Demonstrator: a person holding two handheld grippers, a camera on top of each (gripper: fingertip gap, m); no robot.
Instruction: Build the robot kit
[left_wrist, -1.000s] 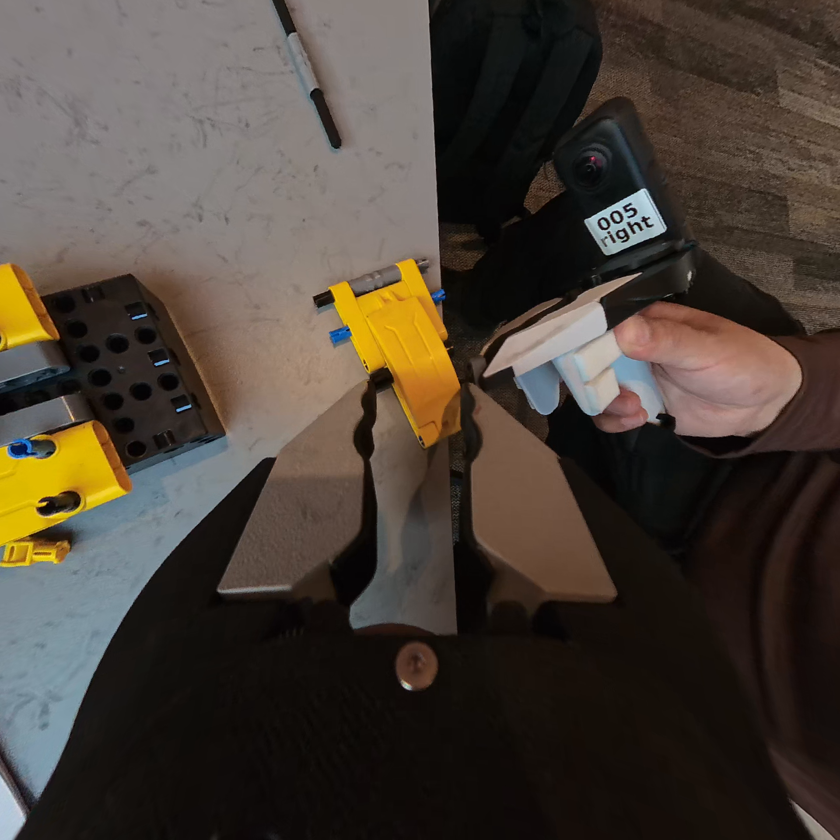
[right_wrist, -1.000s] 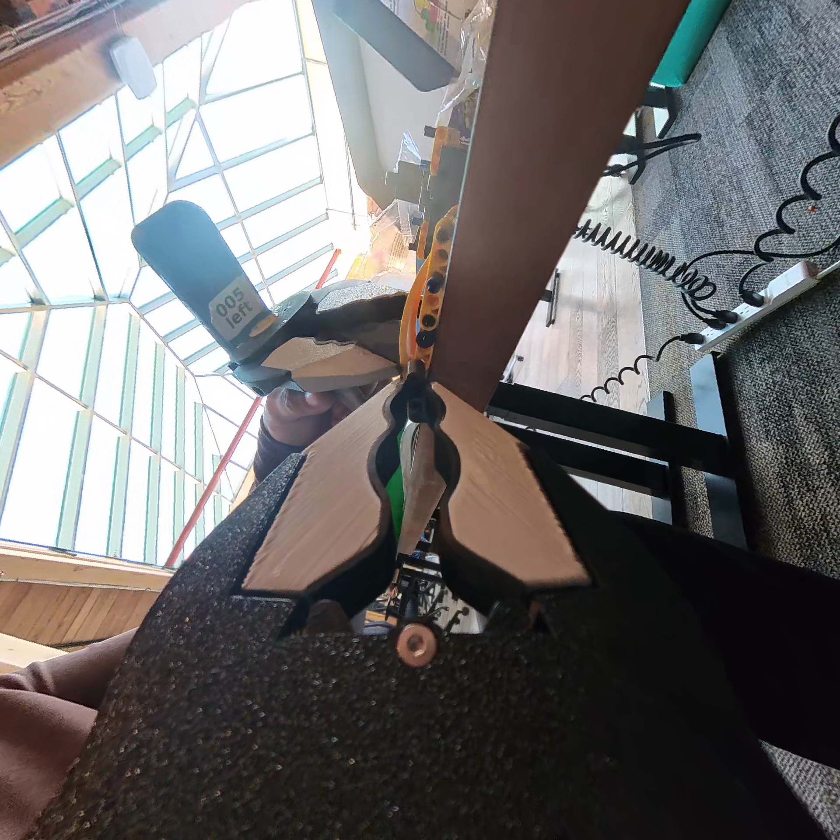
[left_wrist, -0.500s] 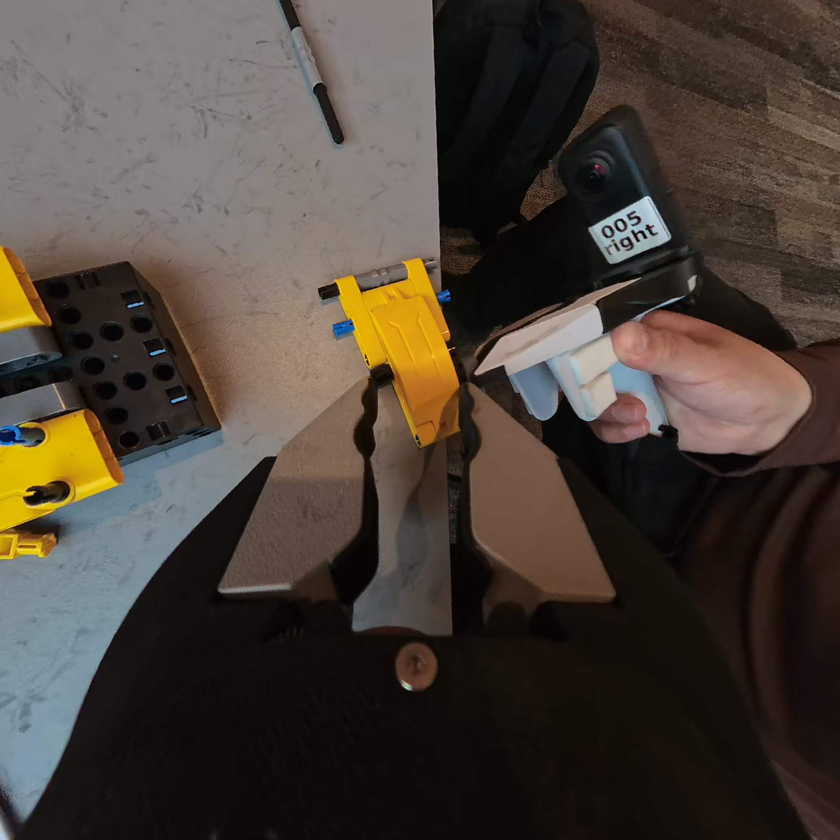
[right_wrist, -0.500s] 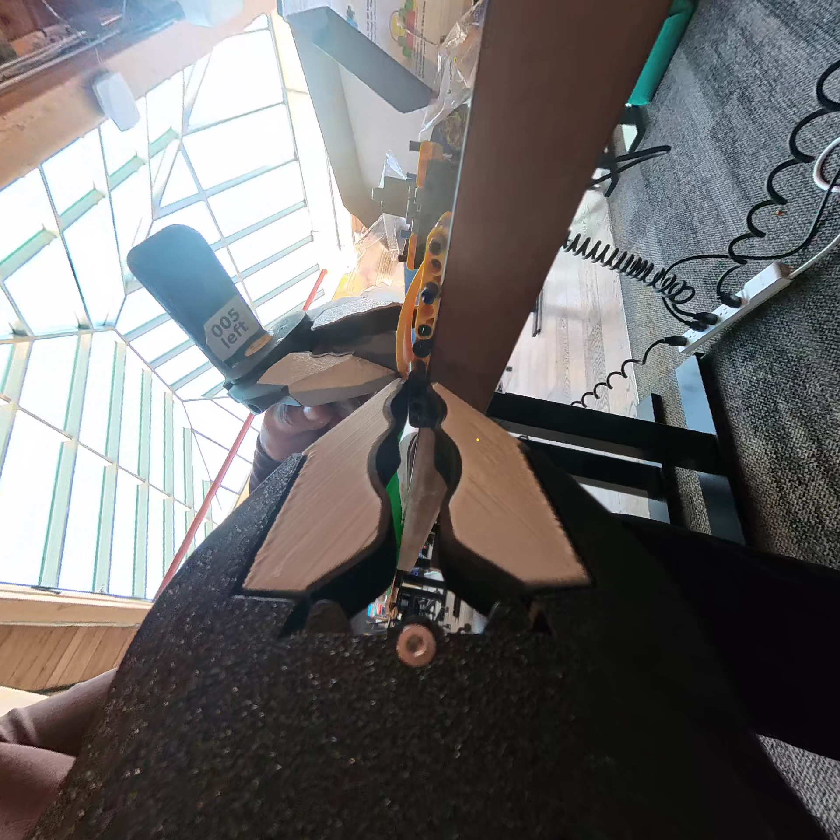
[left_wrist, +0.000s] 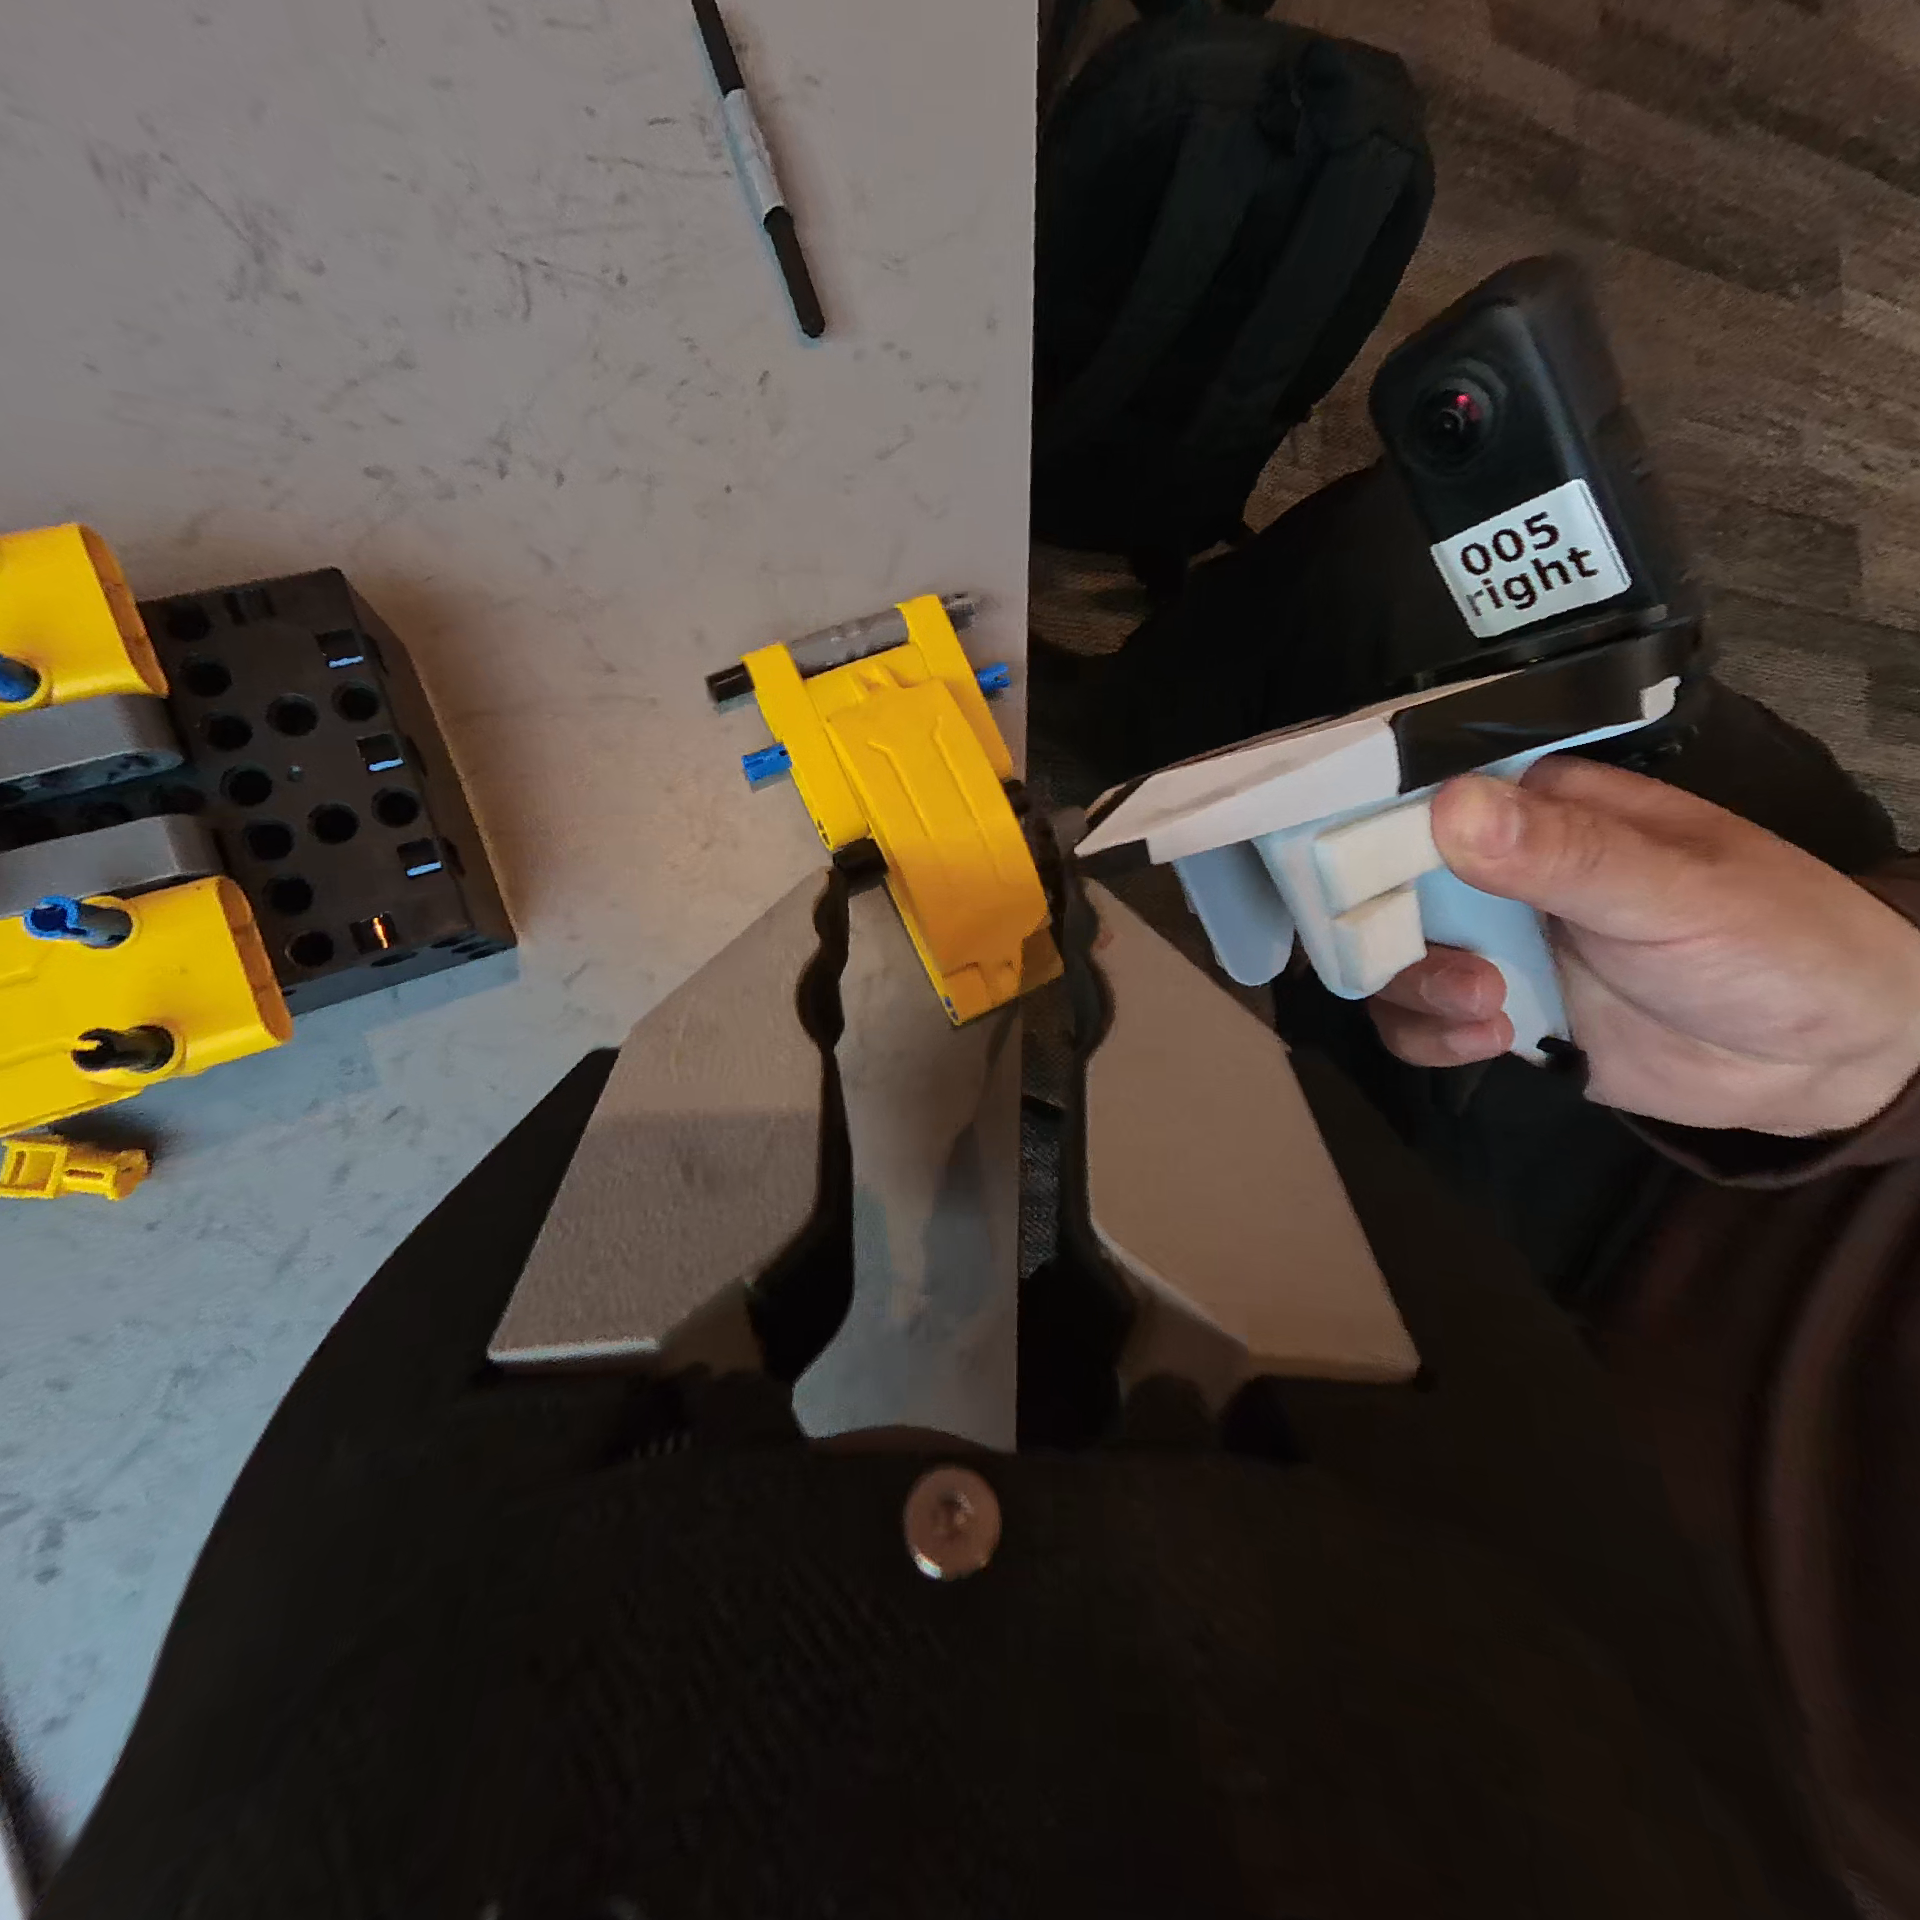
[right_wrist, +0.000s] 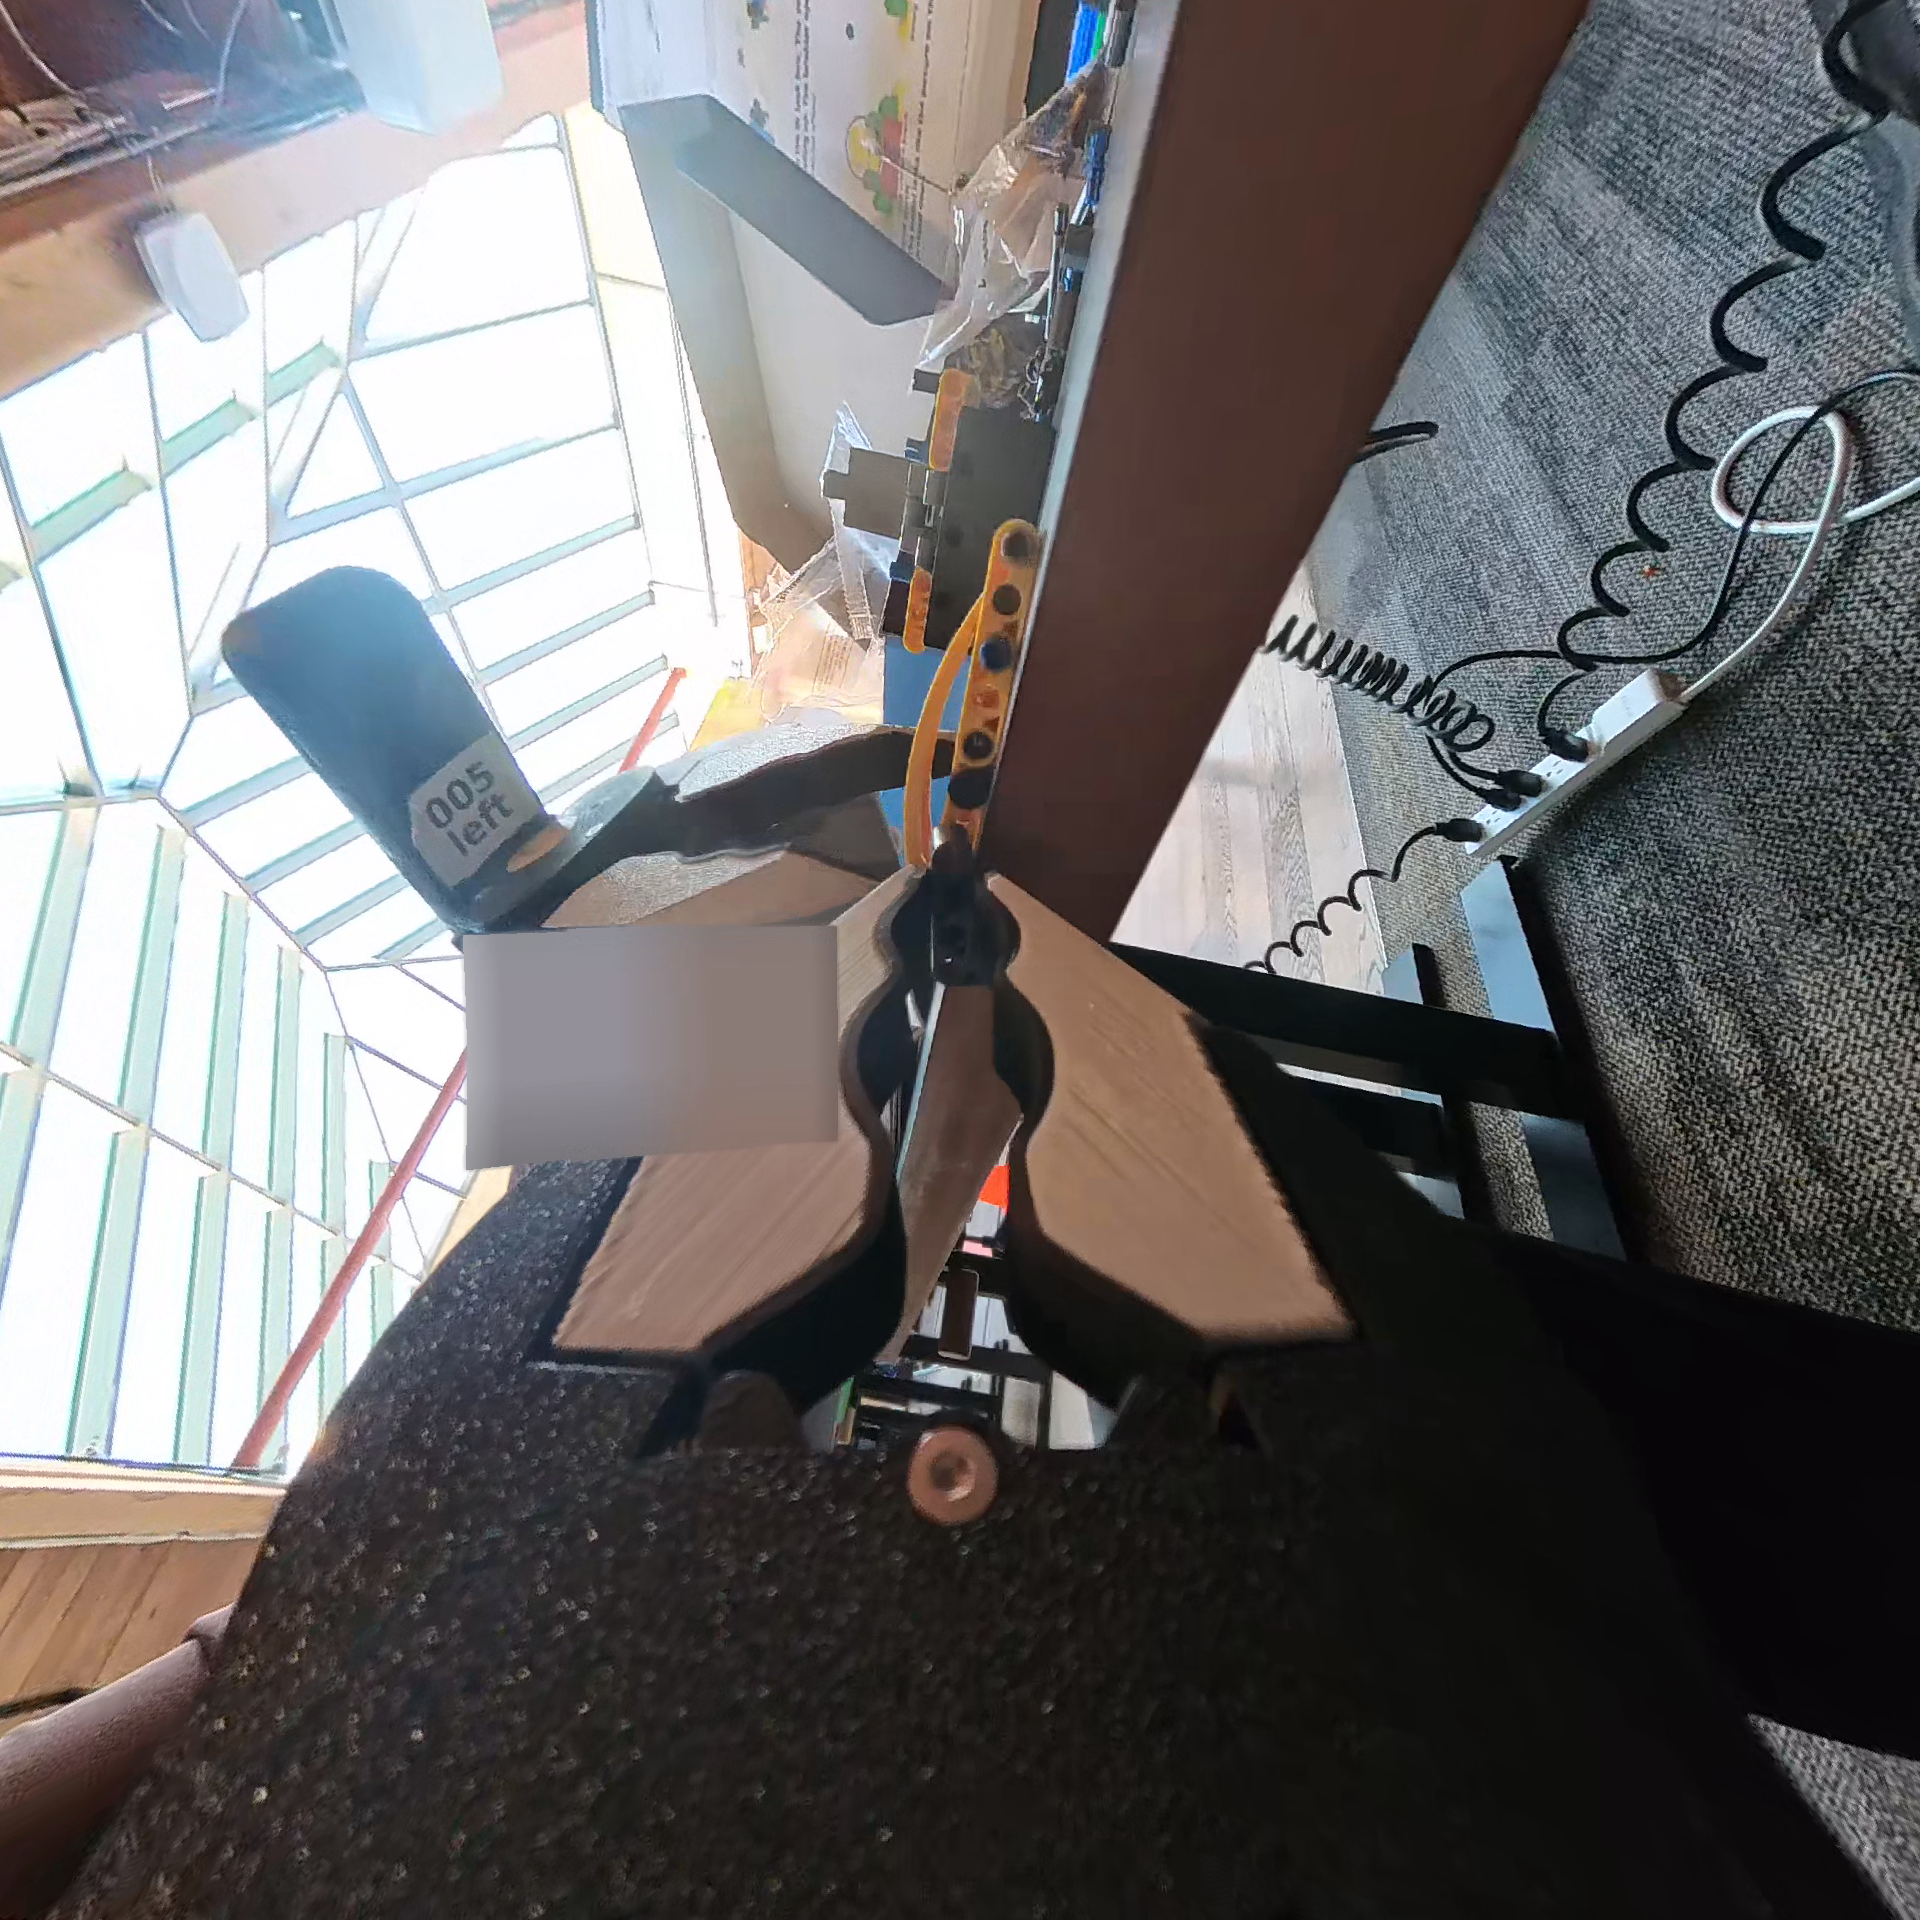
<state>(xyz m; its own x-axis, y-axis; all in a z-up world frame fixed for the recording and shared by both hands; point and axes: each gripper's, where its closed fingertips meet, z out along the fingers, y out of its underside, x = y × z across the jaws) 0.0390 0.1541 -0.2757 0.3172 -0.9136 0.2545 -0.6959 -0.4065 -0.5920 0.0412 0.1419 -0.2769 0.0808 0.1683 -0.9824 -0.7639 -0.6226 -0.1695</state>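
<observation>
Now both grippers meeting on one brick piece at the table edge.

Leftmost, black perforated plastic block (left_wrist: 312, 769), nudged slightly since a second ago; then left gripper (left_wrist: 948, 914) clamped across yellow ribbed plastic building-brick panel (left_wrist: 914, 810); rightmost, right gripper (right_wrist: 954, 914) pinched on small black peg (right_wrist: 954, 925), barely shifted.

Through my left tongs' camera the pale grey scuffed tabletop (left_wrist: 416, 312) is evenly lit and sharp. A soft shadow lies by my grey fingers (left_wrist: 717, 1143), and the black body (left_wrist: 935, 1662) below them is dim. Straight lines bow towards the edges. Through my right tongs' camera the large glass-paned window wall (right_wrist: 208, 727) at the left blows out to white glare, and the near fingers (right_wrist: 748, 1247) look smeared.
</observation>
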